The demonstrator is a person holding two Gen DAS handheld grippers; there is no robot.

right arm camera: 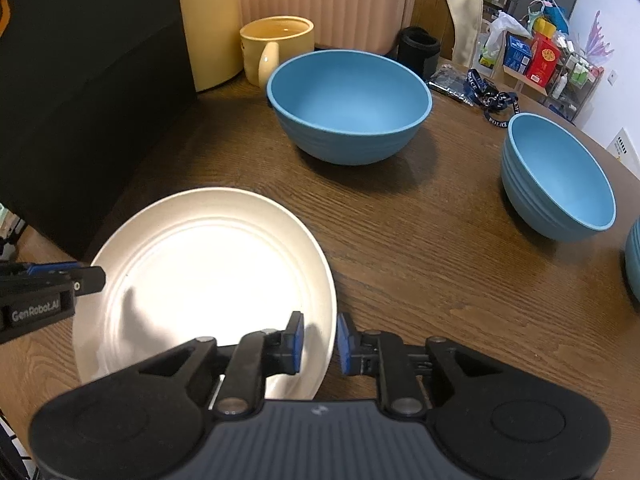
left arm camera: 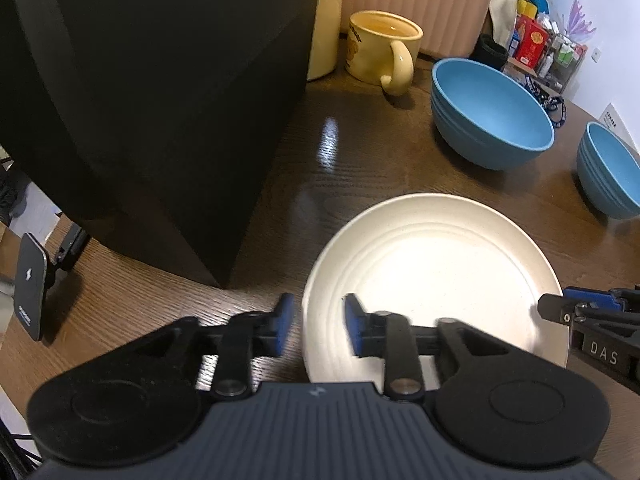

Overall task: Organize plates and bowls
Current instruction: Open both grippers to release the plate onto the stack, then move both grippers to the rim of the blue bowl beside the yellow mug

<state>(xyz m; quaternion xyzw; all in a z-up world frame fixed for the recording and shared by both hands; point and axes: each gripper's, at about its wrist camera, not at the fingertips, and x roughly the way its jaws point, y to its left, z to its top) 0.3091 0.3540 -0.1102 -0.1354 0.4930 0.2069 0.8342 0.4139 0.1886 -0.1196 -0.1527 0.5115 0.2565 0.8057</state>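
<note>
Left gripper [left arm camera: 316,328] and right gripper [right arm camera: 319,342] straddling opposite rims of the white plate [right arm camera: 208,272], jaws apart on both.

Working the plate step: plate lying flat on the wooden table [right arm camera: 420,248], one blue pad inside the rim and one outside on each side, not yet pinching, though contact under the glare being hard to judge. Calling next for closing both on the rim and lifting level. Looming close on the left, a large black box [left arm camera: 160,100], likely limiting any swing that way. Standing beyond the plate, well apart, the big blue bowl [right arm camera: 348,104]; farther right, the smaller blue bowl [right arm camera: 560,176]; behind, just beside the box, a yellow mug [left arm camera: 380,48].
</note>
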